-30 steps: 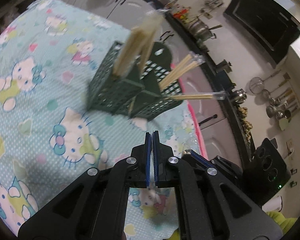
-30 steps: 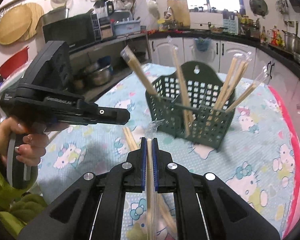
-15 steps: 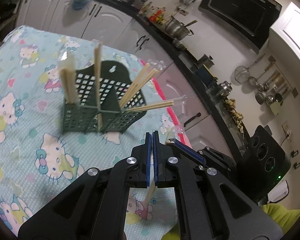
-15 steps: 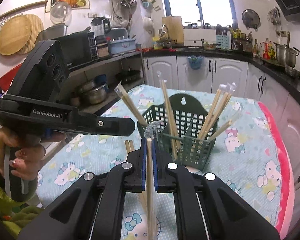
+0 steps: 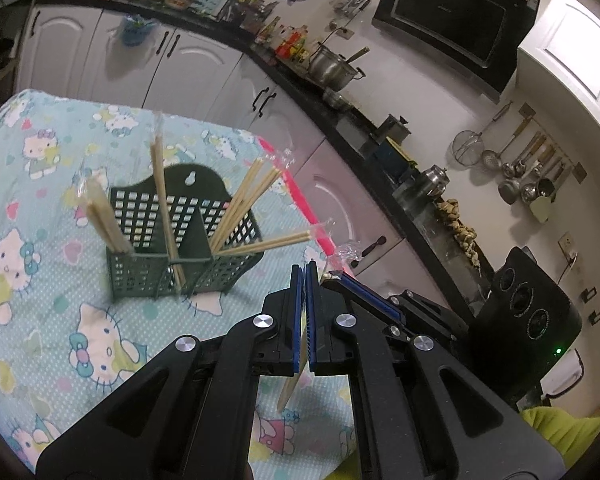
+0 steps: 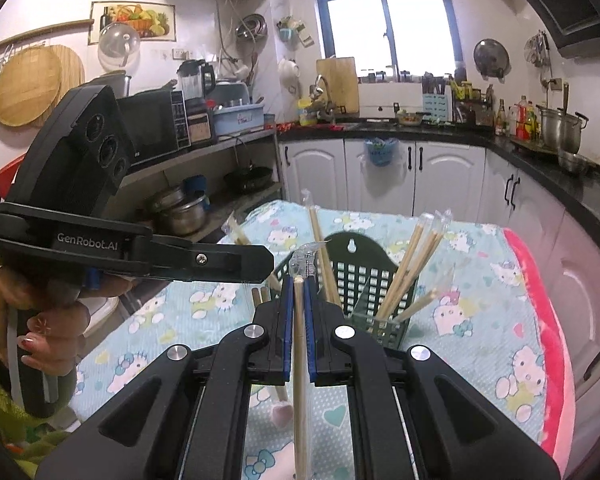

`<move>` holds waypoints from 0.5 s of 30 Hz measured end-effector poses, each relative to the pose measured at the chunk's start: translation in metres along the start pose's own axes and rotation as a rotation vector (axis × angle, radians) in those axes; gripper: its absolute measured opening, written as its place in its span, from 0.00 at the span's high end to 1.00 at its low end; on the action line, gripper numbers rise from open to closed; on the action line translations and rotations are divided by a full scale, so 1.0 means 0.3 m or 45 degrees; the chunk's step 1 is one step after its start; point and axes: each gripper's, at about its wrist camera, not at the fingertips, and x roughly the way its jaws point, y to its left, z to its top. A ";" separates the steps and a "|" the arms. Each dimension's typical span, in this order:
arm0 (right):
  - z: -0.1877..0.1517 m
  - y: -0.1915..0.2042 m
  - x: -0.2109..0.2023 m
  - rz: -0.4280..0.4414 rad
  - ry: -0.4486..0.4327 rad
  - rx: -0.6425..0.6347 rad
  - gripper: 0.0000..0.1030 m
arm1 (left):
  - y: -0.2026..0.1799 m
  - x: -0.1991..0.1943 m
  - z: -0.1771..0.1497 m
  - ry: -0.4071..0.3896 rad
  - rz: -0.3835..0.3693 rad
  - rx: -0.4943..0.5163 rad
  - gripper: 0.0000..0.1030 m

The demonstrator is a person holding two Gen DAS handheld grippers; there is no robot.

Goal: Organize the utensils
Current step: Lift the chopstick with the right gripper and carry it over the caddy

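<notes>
A dark green lattice basket [image 5: 160,276] [image 6: 360,276] stands upright on the cartoon-cat tablecloth, and several wrapped chopsticks [image 5: 244,204] [image 6: 412,264] lean out of its compartments. My right gripper [image 6: 298,280] [image 5: 332,276] is shut on a plastic-wrapped pair of chopsticks [image 6: 300,360], held above the table in front of the basket. My left gripper [image 5: 304,270] [image 6: 266,262] hovers beside it to the left, shut, with nothing visible between its pads. A chopstick end [image 5: 290,388] shows below the left jaws; I cannot tell whether it belongs to the held pair.
Loose chopsticks [image 6: 258,294] lie on the tablecloth [image 5: 60,300] in front of the basket. The table's pink edge [image 6: 540,320] runs along the right, near white cabinets [image 6: 440,176]. A person's hand [image 6: 48,320] holds the left gripper's handle.
Both grippers have risen above the table, so the basket sits lower and farther off. The left gripper rolled, and the basket now looks upright in its view. Both stayed shut.
</notes>
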 end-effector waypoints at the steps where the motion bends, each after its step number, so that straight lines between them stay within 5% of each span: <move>1: 0.008 0.000 -0.004 -0.004 -0.010 -0.001 0.94 | -0.004 -0.004 0.008 -0.005 -0.002 0.005 1.00; 15: 0.111 -0.001 -0.051 -0.022 -0.134 -0.024 0.94 | -0.081 -0.069 0.118 -0.100 -0.017 0.091 1.00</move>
